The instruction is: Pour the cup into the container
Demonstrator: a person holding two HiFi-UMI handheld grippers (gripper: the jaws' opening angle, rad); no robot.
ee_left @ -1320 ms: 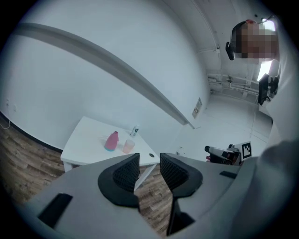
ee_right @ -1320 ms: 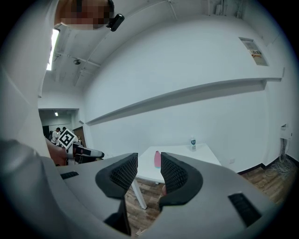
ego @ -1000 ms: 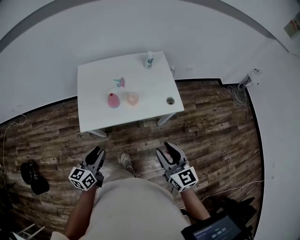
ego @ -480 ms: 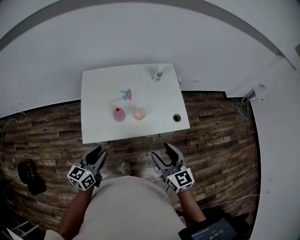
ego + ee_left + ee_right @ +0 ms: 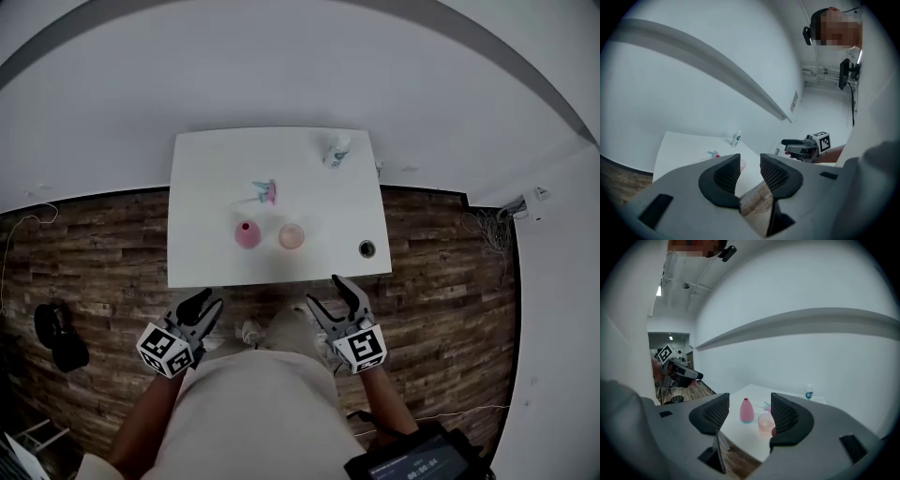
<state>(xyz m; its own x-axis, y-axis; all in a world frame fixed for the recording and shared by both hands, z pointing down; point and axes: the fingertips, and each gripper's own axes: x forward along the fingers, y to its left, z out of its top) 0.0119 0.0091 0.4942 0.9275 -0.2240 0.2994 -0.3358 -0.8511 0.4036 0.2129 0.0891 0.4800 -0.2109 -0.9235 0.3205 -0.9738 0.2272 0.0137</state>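
**Two grippers, both empty, short of the table**

The left gripper (image 5: 208, 302) and right gripper (image 5: 328, 295) hang over the wood-plank floor (image 5: 94, 253), their ribbed fingers spread on nothing. The right's have just been opening. On the smooth white table (image 5: 206, 178), a translucent peach cup (image 5: 291, 236) stands just beside the pink, narrow-necked, bulb-shaped container (image 5: 247, 234).

Pink vase (image 5: 247, 234) and peach cup (image 5: 292, 236) side by side on white table (image 5: 208, 187)

No readable text, bottle label (image 5: 336, 150) too small, digits on the screen (image 5: 413, 464) too blurred
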